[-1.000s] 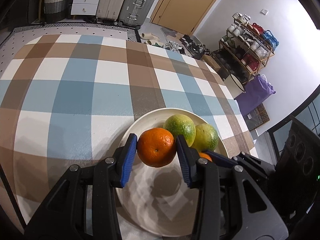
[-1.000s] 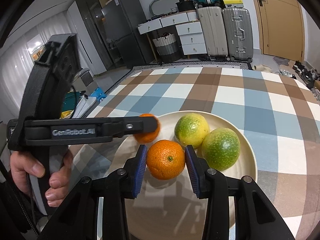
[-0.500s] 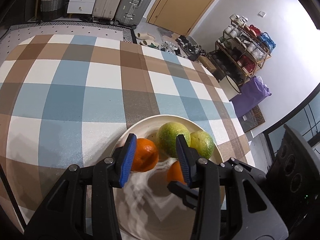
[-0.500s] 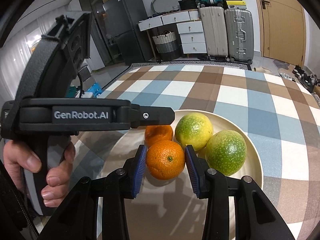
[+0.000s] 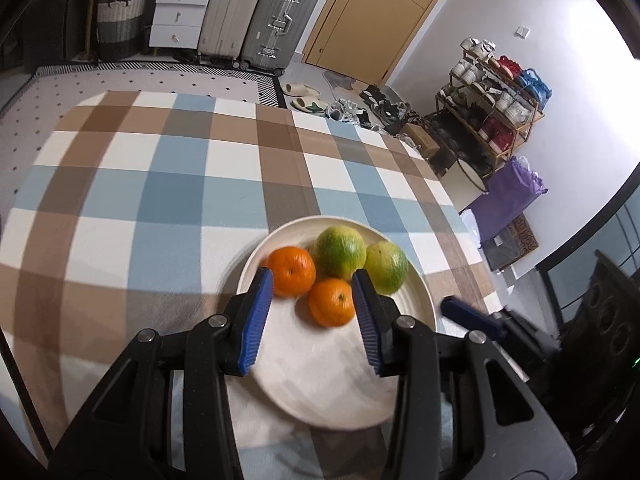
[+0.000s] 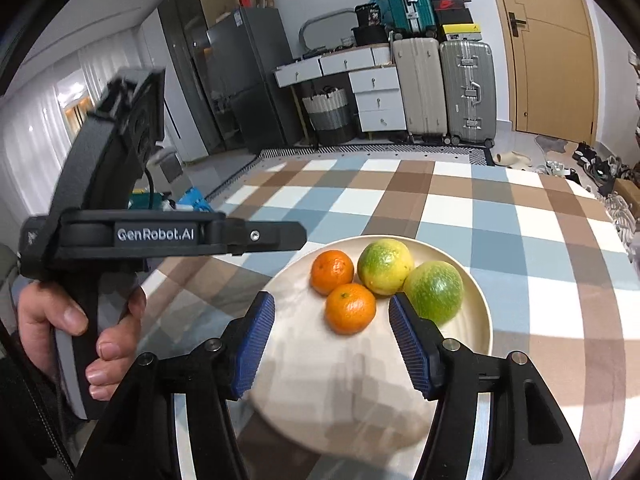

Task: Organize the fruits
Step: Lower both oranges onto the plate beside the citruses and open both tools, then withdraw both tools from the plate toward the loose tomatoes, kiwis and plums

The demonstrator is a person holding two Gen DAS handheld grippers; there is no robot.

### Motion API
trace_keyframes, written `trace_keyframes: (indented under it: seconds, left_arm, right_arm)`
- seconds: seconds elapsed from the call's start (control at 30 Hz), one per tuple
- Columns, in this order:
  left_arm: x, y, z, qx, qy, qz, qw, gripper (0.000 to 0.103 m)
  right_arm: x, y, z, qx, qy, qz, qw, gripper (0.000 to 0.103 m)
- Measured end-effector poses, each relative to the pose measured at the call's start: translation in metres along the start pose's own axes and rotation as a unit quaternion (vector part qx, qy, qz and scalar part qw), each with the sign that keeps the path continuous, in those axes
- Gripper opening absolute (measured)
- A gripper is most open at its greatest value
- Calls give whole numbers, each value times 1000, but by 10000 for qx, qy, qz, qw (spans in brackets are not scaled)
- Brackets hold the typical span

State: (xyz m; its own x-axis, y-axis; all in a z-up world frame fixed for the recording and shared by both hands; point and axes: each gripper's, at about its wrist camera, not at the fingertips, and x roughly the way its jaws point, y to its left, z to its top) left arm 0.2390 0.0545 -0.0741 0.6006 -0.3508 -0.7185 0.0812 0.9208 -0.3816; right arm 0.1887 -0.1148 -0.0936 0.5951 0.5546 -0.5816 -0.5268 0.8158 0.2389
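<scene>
A cream plate [image 5: 416, 300] [image 6: 478, 300] on the checked tablecloth holds two oranges and two green-yellow citrus fruits. One orange [image 5: 291, 271] [image 6: 332, 272] lies at the plate's left. The other orange [image 5: 332, 302] [image 6: 350, 308] lies in front of it. The green fruits [image 5: 341, 252] [image 5: 386, 267] [image 6: 385, 266] [image 6: 434, 291] lie side by side behind. My left gripper [image 5: 312, 316] is open and empty, above the near oranges. My right gripper [image 6: 332, 340] is open and empty, just short of the front orange. The left gripper's body [image 6: 160, 236] shows at the left of the right wrist view.
The checked tablecloth [image 5: 180, 184] covers the table beyond the plate. The table's right edge [image 5: 452, 200] drops to the floor. Suitcases [image 5: 260, 16], drawers and a shoe rack [image 5: 492, 100] stand far off in the room.
Both grippers opened and let go of their oranges, which now lie on the plate. Both grippers pulled back and up from the fruit.
</scene>
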Motion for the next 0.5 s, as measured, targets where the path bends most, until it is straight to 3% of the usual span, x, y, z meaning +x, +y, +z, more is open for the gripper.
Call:
trace_keyframes:
  seconds: [0.33, 0.5]
  left_arm:
    - [-64, -34, -33, 399, -260, 226, 9986, 37]
    - [-91, -56, -44, 600, -364, 309, 9971, 39]
  right_arm:
    - [-60, 15, -7, 99, -545, -44, 9985, 64]
    - [-85, 25, -10, 1, -803, -4, 9968, 72]
